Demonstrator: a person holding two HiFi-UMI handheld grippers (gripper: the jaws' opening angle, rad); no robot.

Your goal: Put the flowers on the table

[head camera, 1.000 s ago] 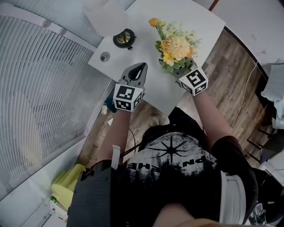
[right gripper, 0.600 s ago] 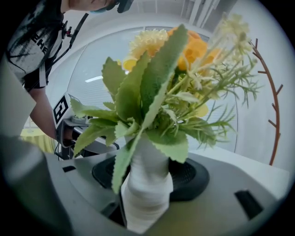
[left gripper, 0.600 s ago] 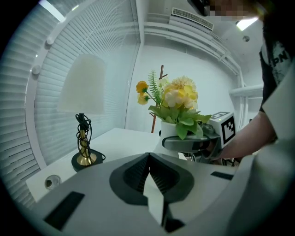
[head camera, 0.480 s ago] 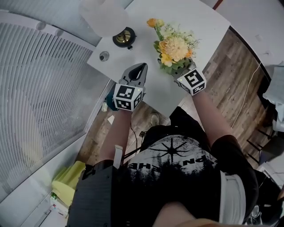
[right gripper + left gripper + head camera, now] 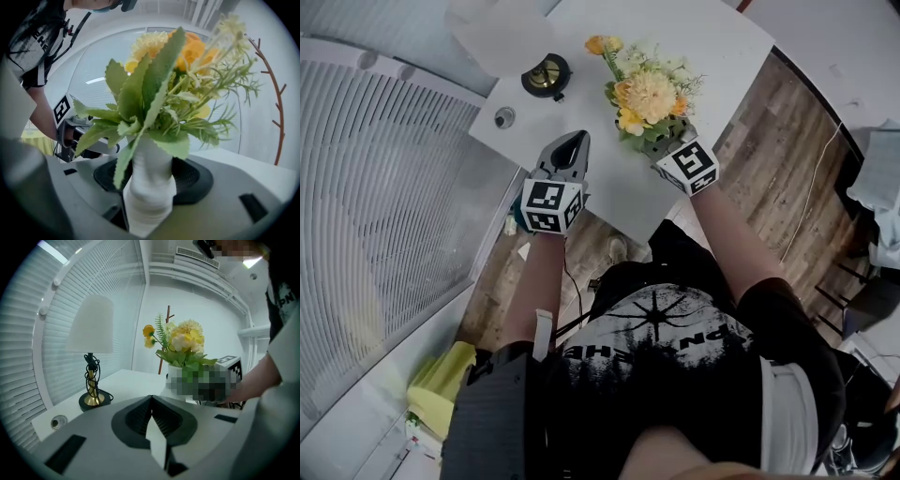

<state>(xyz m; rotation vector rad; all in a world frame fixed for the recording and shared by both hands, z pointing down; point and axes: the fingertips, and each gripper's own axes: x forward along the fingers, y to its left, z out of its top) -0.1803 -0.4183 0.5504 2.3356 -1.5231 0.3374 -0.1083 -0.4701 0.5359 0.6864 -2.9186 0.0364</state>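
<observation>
With your right gripper (image 5: 664,150) clamped on the white vase (image 5: 149,197) of flowers (image 5: 647,94) and your left gripper (image 5: 151,401) closed empty, lower the white vase upright onto the table (image 5: 609,197) at upper centre.

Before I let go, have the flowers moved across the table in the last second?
No, not noticeably: in the head view the flowers stay about as far right of the lamp base as before.

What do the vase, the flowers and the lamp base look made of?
The vase looks like matte white ceramic: ribbed, no gloss. The flowers seem artificial, fabric or plastic: stiff, evenly coloured leaves. The lamp base looks like brass-toned metal, perhaps plated: it glints gold.
</observation>
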